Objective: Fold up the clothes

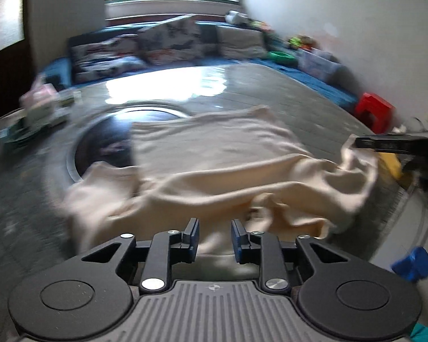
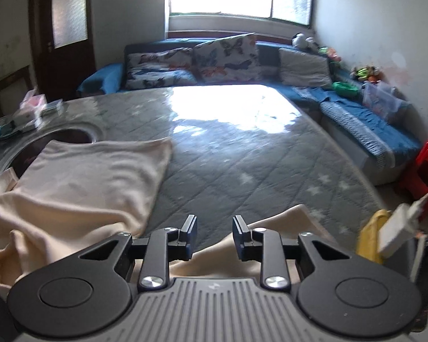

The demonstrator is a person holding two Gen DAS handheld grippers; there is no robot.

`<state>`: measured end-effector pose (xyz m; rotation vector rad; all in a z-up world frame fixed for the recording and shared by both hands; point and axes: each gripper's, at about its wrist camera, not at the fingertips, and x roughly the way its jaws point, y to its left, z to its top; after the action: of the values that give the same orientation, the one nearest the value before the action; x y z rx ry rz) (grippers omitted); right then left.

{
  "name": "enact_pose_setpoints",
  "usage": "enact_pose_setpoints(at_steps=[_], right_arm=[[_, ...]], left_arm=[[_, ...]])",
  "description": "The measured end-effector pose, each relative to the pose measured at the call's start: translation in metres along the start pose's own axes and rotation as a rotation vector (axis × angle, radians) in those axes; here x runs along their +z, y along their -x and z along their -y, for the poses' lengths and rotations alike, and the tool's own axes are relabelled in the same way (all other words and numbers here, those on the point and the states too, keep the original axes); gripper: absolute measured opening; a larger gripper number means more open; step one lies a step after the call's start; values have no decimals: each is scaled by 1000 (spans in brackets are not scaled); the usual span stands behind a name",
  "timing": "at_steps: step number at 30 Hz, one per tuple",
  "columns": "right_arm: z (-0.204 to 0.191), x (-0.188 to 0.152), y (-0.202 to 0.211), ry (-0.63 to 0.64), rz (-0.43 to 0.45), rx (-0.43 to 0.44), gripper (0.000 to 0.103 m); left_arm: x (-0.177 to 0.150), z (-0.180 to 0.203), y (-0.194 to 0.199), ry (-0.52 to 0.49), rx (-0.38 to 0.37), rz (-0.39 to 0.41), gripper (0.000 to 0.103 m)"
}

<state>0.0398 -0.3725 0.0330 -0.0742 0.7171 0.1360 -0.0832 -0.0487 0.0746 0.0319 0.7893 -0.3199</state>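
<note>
A cream garment [image 1: 214, 156] lies rumpled across the grey quilted table cover [image 1: 271, 91], its far part flat and its near edge bunched. My left gripper [image 1: 214, 223] is open just above that near edge, and the pads touch no cloth. At the right, a raised corner of the garment sits against the tip of my right gripper [image 1: 359, 143]. In the right wrist view the garment [image 2: 85, 176] spreads to the left, with another flap [image 2: 271, 228] under the fingers. My right gripper [image 2: 214, 222] is open, and cloth shows low in the gap.
A dark round inset [image 1: 105, 142] in the table is partly covered by the garment. Small boxes [image 2: 31, 108] stand at the table's far left. A blue sofa with butterfly cushions [image 2: 225, 57] runs behind, and a red stool [image 2: 425, 168] and a yellow item [image 2: 371, 233] are at the right.
</note>
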Motion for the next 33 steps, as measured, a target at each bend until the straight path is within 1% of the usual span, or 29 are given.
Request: enact_pose_setpoints(at_steps=[3,5,6,7,9,11,12,13,14,16,18,24,27,30,33], right_arm=[[-11,-3,-2,18,-13,48,27],[-21,-2,-1,40,-13,88,27],[-25,-2,0,48,-12,104,28],[-29,-2,1,56,-11,118,28],[-37,-1,3,71,-9,145,28],[-47,1,7,96,-2,180,29],[-52,2,9,107,1,194,31],[-56,2,11,120,4,208,32],[-61,3,13,134,6,222,33],[-69,4,16,159,11,244,33],[-77,6,18,186,11,269,33],[-101,5,19,253,-12,349,33],[-115,0,20,292,-40,412,33],[-128,-12,18,339,-89,468,33],[-136,-26,15,375,-147,505,33]], left_arm=[[4,17,-9,-54,-53,-5,29],[5,24,-14,-81,-77,-9,35],[5,27,-17,-91,-87,-12,36],[4,29,-19,-101,-94,-16,38],[3,33,-26,-117,-89,-30,38],[0,36,-34,-139,-79,-39,35],[-2,38,-38,-150,-75,-43,30],[-4,39,-41,-161,-71,-47,15],[-6,39,-42,-171,-69,-45,10],[-11,40,-38,-197,-62,-25,5],[-15,41,-30,-218,-68,2,4],[-26,44,4,-279,-128,75,3],[-34,44,10,-300,-145,66,4],[-40,43,13,-317,-159,48,4],[-40,39,14,-316,-182,43,4]])
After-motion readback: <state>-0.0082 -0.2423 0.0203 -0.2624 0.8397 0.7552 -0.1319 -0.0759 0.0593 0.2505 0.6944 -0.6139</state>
